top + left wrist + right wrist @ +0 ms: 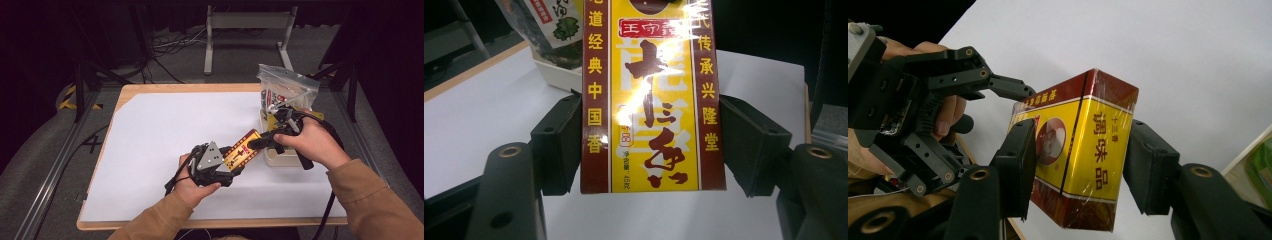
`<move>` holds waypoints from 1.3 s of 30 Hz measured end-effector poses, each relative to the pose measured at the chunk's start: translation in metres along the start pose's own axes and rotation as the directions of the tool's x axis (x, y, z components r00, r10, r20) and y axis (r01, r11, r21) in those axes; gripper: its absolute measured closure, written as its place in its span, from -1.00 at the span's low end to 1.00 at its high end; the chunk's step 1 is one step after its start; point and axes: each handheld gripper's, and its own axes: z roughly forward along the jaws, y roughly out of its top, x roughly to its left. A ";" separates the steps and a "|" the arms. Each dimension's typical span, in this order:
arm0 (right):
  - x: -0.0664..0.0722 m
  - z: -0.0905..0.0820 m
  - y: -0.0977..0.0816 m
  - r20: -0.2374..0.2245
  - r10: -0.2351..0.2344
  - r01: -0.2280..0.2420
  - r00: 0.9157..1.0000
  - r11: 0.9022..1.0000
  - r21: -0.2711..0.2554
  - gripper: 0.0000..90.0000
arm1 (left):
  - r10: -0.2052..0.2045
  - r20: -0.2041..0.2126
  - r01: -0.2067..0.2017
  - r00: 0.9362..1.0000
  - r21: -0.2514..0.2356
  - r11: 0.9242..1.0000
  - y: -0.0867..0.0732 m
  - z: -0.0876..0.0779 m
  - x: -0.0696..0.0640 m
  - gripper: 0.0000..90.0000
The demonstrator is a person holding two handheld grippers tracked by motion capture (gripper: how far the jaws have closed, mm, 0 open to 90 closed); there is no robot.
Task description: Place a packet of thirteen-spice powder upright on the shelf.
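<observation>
A yellow and dark red box (243, 150) with Chinese print hangs just above the white sheet, held between both grippers. My left gripper (234, 162) is shut on its near end; in the left gripper view both pads press the box (654, 100) at its red side bands, left gripper (651, 145). My right gripper (259, 142) reaches in from the right at the far end. In the right gripper view the box (1093, 145) sits corner-on between the pads of the right gripper (1080, 165), which lie against its sides. The left gripper (1018, 90) shows behind it.
A white tray (280, 159) stands at the table's right edge, with a clear bag of packets (287, 90) upright in it, just behind my right hand. A white sheet (165, 135) covers the wooden table (150, 89). A white stand (247, 22) is beyond the table.
</observation>
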 end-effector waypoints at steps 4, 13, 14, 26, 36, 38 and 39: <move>0.001 -0.001 0.001 -0.002 0.012 -0.012 1.000 1.000 0.001 0.19 | 0.000 0.002 0.000 1.000 0.001 1.000 0.000 0.000 0.000 -0.28; 0.002 -0.005 0.003 -0.045 0.051 -0.051 0.998 0.999 0.001 0.42 | 0.018 -0.011 -0.017 1.000 0.028 0.999 -0.001 0.004 -0.003 -0.28; 0.003 -0.006 0.003 -0.049 0.055 -0.055 0.997 0.998 -0.001 0.43 | 0.022 -0.015 -0.021 1.000 0.025 0.999 -0.001 0.004 -0.003 -0.28; 0.006 -0.008 0.005 -0.065 0.123 -0.124 0.990 0.992 -0.012 0.53 | -0.003 0.001 0.003 1.000 0.030 1.000 -0.002 0.006 -0.002 -0.33; 0.001 -0.021 0.004 -0.012 0.091 -0.091 0.996 0.995 -0.039 0.54 | -0.054 0.012 0.054 0.998 0.032 0.998 -0.001 -0.001 0.011 -0.43; 0.001 -0.023 0.004 -0.007 0.089 -0.089 0.996 0.995 -0.043 0.54 | -0.060 0.013 0.060 0.998 0.031 0.998 -0.001 -0.003 0.012 -0.43; 0.001 -0.027 0.004 -0.001 0.078 -0.078 0.997 0.996 -0.047 0.54 | -0.063 0.016 0.063 0.998 0.032 0.998 -0.001 -0.004 0.013 -0.42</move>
